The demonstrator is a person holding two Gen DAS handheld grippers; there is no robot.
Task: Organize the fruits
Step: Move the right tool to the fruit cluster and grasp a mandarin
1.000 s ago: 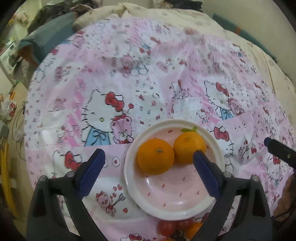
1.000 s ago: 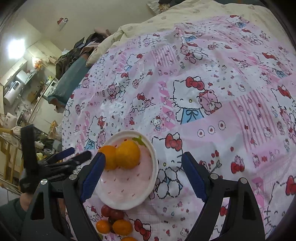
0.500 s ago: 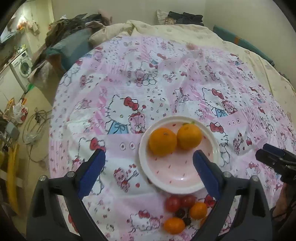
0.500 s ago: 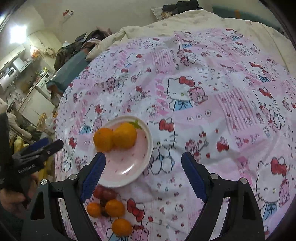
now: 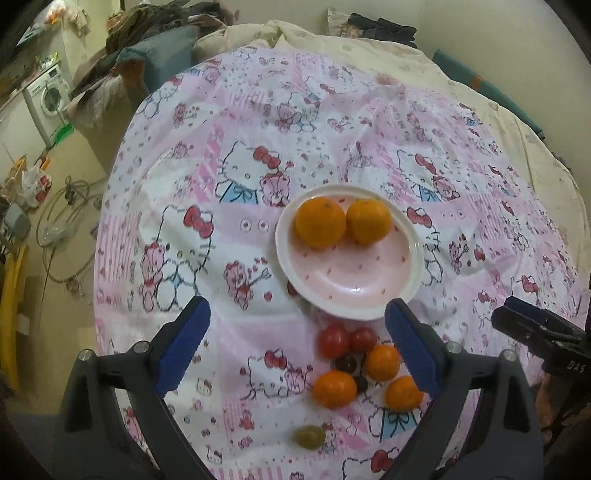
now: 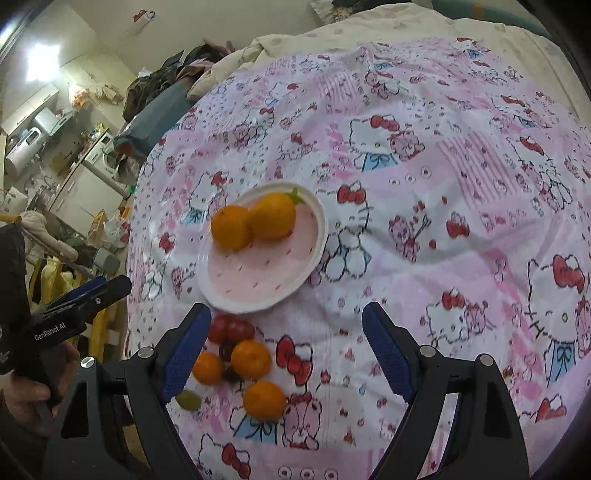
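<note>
A pink-and-white plate on the cartoon-print cloth holds two large oranges. In front of it lies a loose cluster: two red tomatoes, three small mandarins, dark grapes and a green grape. My left gripper hovers open over the cloth just left of the cluster, nothing between its fingers. My right gripper is open too, above the cluster's right side, empty. Each gripper shows at the edge of the other's view.
The round table's cloth drops off at the left to a floor with cables and a washing machine. Bedding and piled clothes lie beyond the table. A hand holds the left gripper's handle.
Both grippers have pulled back and slightly up from the plate, so the plate looks smaller and farther off. The loose cluster of small fruit has come fully into view. Jaws kept their width.
</note>
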